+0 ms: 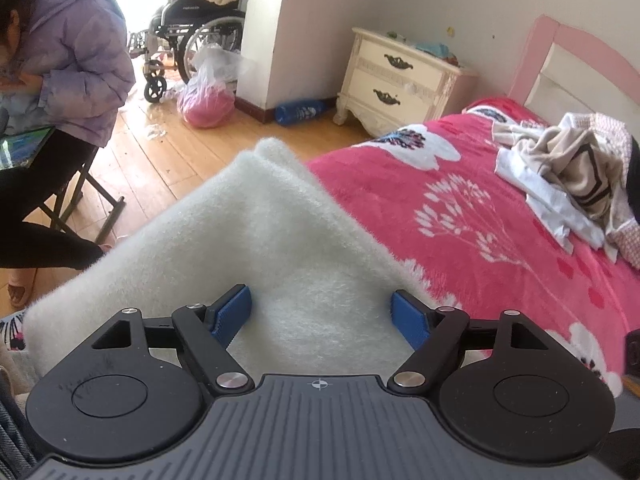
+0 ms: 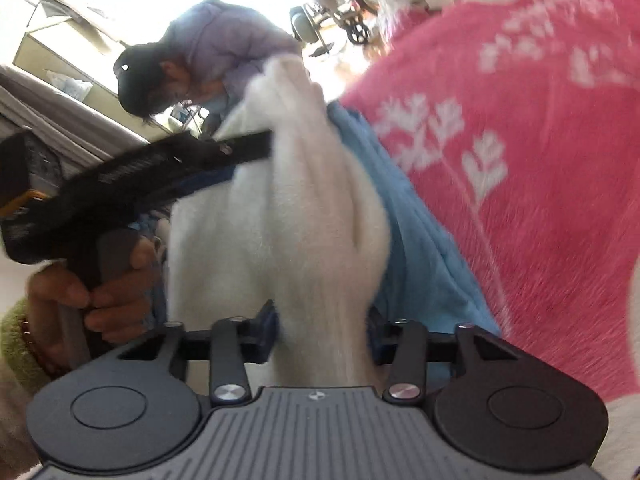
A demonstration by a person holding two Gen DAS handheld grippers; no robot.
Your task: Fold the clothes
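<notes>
1. Closest to me, the right claw (image 2: 322, 330) has a bunched bit of the fluffy white fleece cloth (image 2: 280, 216) between its blue pads, and they look pinched on it. I think it holds that edge so the cloth can be pulled over for a fold.
2. The left claw (image 1: 322, 316) is let go, its pads wide apart with the white cloth lying flat between them, not squeezed.
3. The cloth lies at the edge of the bed, on the pink flowered blanket (image 1: 480, 208).
4. Only the right view shows a light blue cloth (image 2: 420, 240) under the white one, and the hand (image 2: 96, 292) holding the left tool.
5. Only the left view shows a heap of unfolded clothes (image 1: 568, 184) farther up the bed.
6. Far off, a person in a purple puffy jacket (image 1: 76, 48) sits by the window.
</notes>
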